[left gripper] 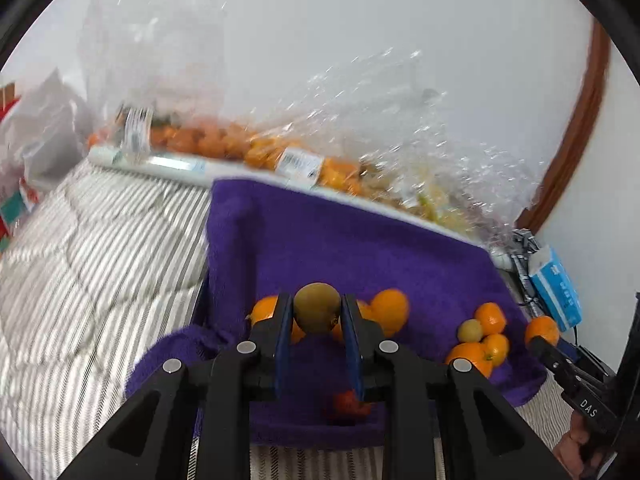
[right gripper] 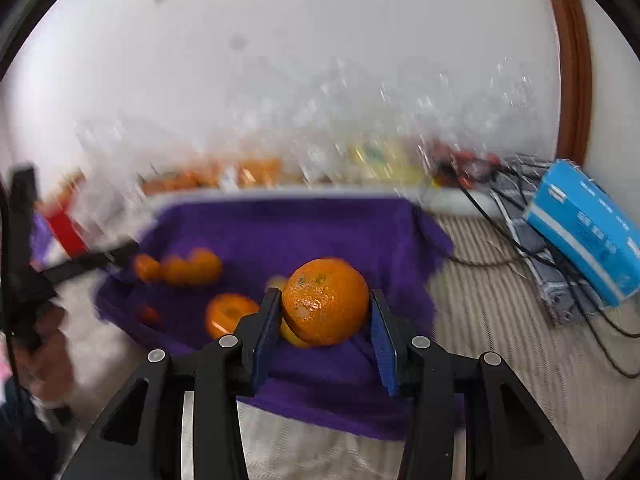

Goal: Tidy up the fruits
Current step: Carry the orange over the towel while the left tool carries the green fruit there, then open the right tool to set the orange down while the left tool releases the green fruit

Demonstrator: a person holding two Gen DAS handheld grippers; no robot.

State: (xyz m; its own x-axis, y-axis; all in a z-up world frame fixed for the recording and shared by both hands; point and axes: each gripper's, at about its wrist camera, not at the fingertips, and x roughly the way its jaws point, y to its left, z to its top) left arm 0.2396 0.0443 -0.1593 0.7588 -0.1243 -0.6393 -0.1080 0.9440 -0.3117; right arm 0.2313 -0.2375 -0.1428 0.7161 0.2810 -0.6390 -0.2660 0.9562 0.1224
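My left gripper (left gripper: 317, 312) is shut on a brown kiwi (left gripper: 317, 308), held above a purple towel (left gripper: 360, 248). Oranges (left gripper: 390, 309) lie on the towel behind it, and a cluster of oranges (left gripper: 490, 334) with a small green fruit (left gripper: 470, 330) lies to the right. A small red fruit (left gripper: 348, 404) lies below the fingers. My right gripper (right gripper: 325, 312) is shut on a large orange (right gripper: 326, 302) above the same towel (right gripper: 280, 232); it also shows at the right edge of the left wrist view (left gripper: 540, 344). More oranges (right gripper: 180, 266) lie on the towel to the left.
Clear plastic bags of oranges (left gripper: 208, 140) and other fruit (left gripper: 440, 208) line the wall. A blue box (right gripper: 584, 232) and cables (right gripper: 520, 240) lie to the right. The towel rests on a striped cover (left gripper: 80, 260). The other hand-held gripper (right gripper: 24, 264) shows at the left.
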